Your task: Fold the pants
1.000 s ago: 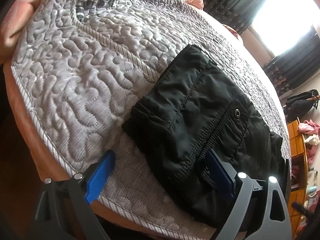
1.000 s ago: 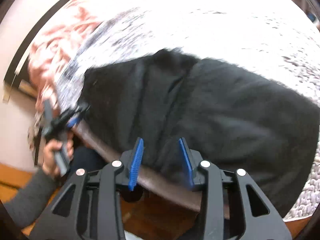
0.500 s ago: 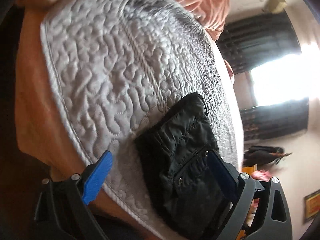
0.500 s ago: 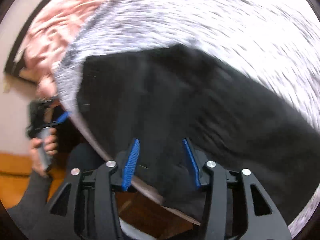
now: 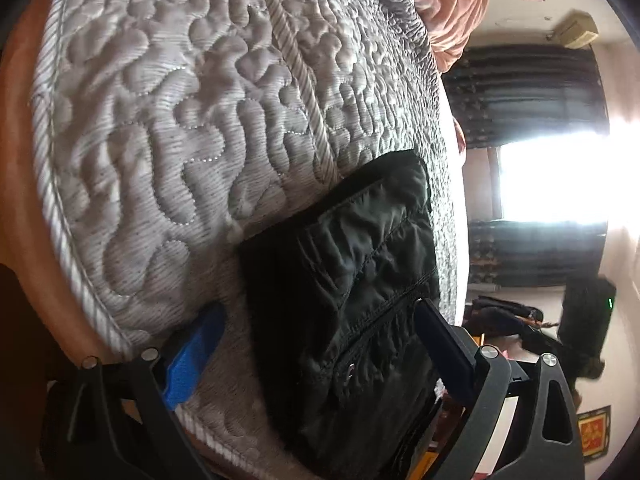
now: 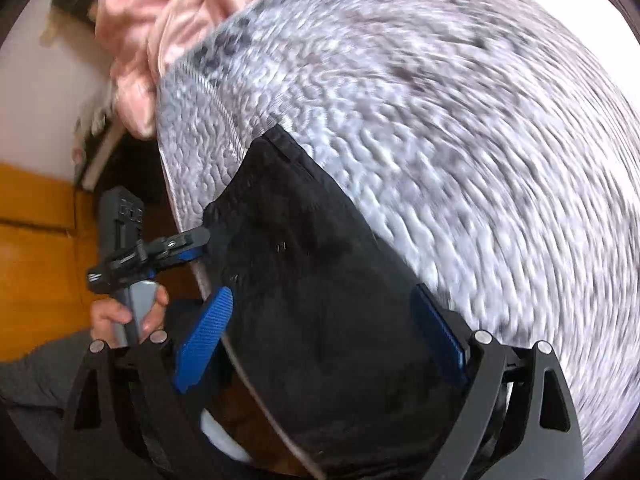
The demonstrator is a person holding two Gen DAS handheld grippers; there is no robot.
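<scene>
Black folded pants (image 5: 340,272) lie on the grey quilted mattress (image 5: 168,128), close to its near edge. My left gripper (image 5: 320,312) stands open over the pants' waist end: the blue left pad is on the quilt, the right finger over the black cloth. The right wrist view is blurred. It looks steeply down on the pants (image 6: 320,280). My right gripper (image 6: 323,292) straddles them, its jaws opening and wide apart, with the cloth below them and unpinched. A hand (image 6: 120,316) holds the left gripper (image 6: 202,245) at the pants' left edge.
A pink duvet (image 5: 452,12) is bunched at the far end of the mattress (image 6: 460,140). The bed's brown side (image 5: 24,200) drops to an orange wooden floor (image 6: 36,248). A bright window (image 5: 560,184) with dark curtains and some clutter lie beyond the bed.
The right gripper's jaws have spread from narrow to wide, and it has swept sideways over the pants while rolling. The left gripper has rolled and dropped closer to the waist end, still open.
</scene>
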